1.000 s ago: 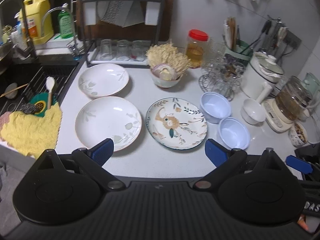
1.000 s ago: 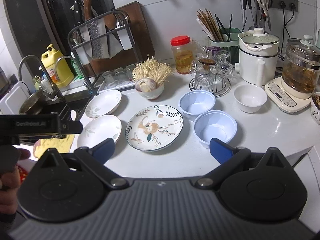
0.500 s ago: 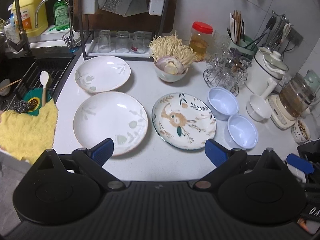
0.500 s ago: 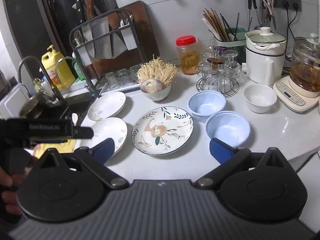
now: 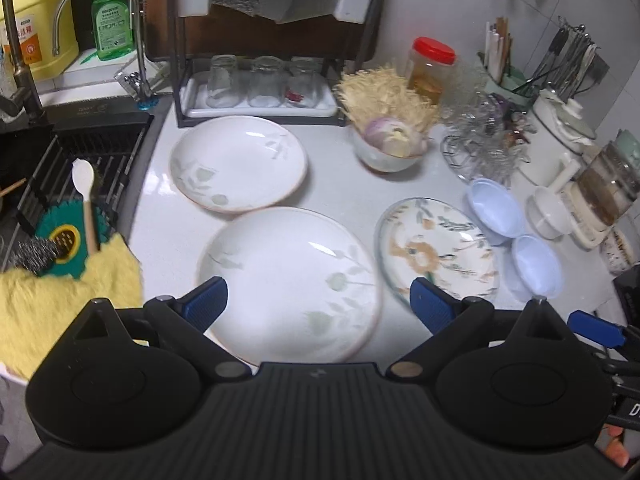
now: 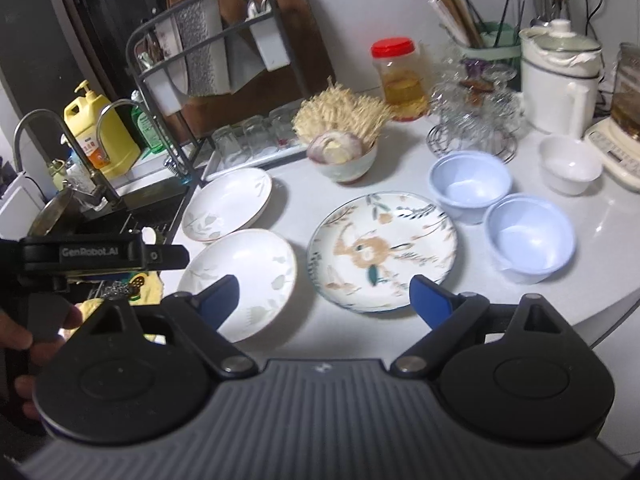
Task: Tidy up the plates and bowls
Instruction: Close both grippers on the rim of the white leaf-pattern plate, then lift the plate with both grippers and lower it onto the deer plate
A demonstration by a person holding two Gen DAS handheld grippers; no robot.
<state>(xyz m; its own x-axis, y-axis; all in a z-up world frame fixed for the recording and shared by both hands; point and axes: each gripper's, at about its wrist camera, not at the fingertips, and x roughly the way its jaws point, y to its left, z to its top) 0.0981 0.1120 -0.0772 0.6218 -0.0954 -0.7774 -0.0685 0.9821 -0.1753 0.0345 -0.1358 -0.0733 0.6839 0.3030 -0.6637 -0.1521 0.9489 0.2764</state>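
Left hand-held gripper (image 6: 100, 254), "GenRobot.AI" lettering, jaws apart

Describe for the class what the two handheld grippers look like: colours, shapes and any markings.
Each gripper has a black ribbed body, two rounded black housings with triangular cut-outs, silver pivot pins and blue pads: left gripper, right gripper. Seen from the right wrist view, the left gripper's side reads "GenRobot.AI" in pale letters.

Patterned plate (image 6: 382, 250) between open claw (image 6: 324, 294)

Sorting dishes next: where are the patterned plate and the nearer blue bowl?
patterned plate (image 6: 382, 250), right wrist view, on its painted centre.
nearer blue bowl (image 6: 528, 236), right wrist view, on its inner bottom.
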